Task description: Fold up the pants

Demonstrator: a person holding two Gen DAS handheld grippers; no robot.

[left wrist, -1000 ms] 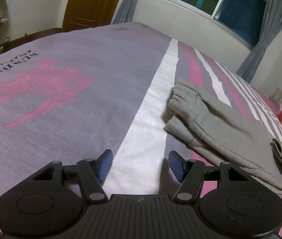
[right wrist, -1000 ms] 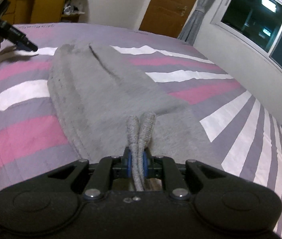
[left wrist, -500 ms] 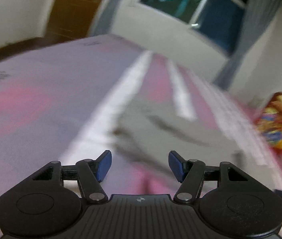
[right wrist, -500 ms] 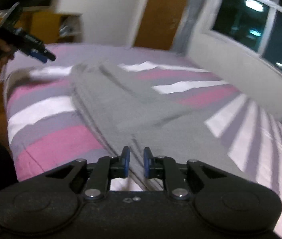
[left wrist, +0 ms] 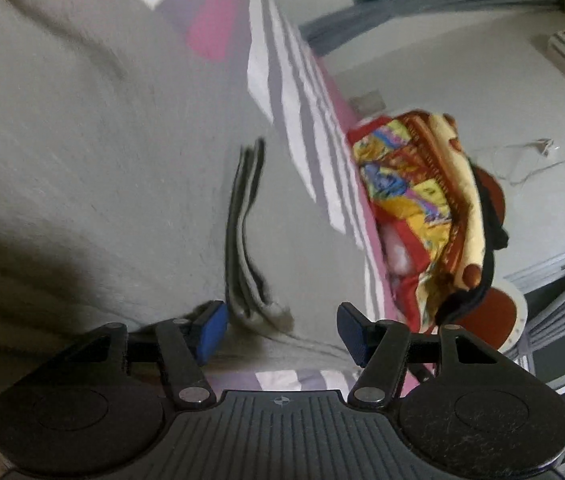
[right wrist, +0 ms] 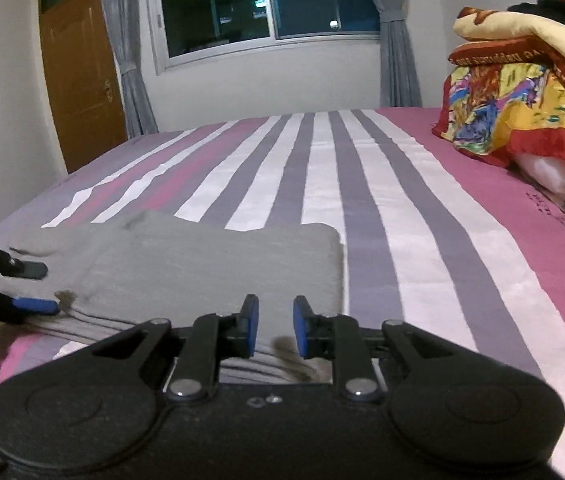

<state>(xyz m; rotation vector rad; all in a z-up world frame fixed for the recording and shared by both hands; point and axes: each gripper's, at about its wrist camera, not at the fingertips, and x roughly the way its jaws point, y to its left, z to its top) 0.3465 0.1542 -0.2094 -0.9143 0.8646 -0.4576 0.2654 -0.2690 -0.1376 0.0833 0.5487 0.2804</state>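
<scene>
The grey pants lie folded on the striped bed cover, near its front left corner. My right gripper hovers just over their near edge; its jaws are opening and stand a small gap apart, with nothing pinched between them. My left gripper reaches in from the far left at the pants' left end. In the blurred, tilted left wrist view the pants fill the left side. My left gripper is open there, with a stacked corner of the fabric just ahead of its fingers, not gripped.
A colourful folded blanket pile sits at the bed's right side, and shows in the left wrist view as well. A dark window with grey curtains and a wooden door stand behind the bed.
My right gripper has let go of the pant cuffs it held and swung round to the folded pants' near edge. My left gripper swept right onto the pants' end.
</scene>
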